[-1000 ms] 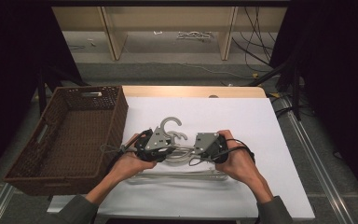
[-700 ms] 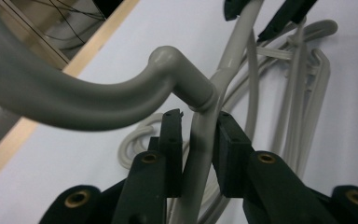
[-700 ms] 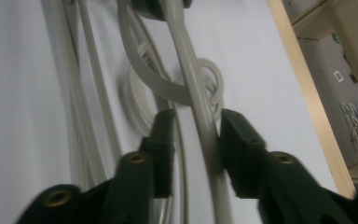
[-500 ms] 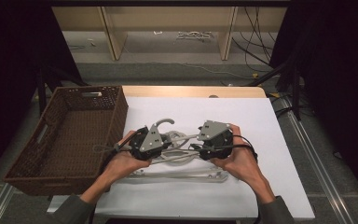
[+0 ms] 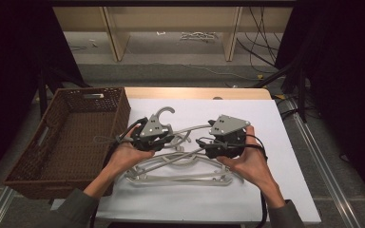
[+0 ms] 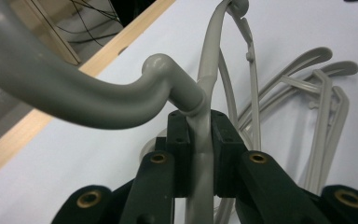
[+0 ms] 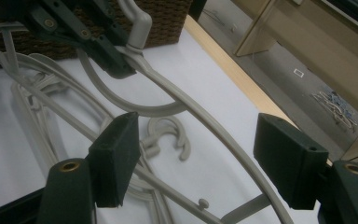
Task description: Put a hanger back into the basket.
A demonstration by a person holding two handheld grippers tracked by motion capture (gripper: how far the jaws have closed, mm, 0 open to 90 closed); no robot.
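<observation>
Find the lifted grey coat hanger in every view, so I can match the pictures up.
High view: lifted hanger at centre, hook up, between both hands, above the pile of hangers.
Left gripper view: its neck runs up the middle, pinched in the left claw.
Right gripper view: its arm slants across the middle, between the open pads of the right claw, untouched.
Shared landmark: the table's wooden edge.

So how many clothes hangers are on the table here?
At least 3: one grey hanger lifted in the left gripper, and two or more in the hanger pile on the white sheet; overlaps may hide others.
</observation>
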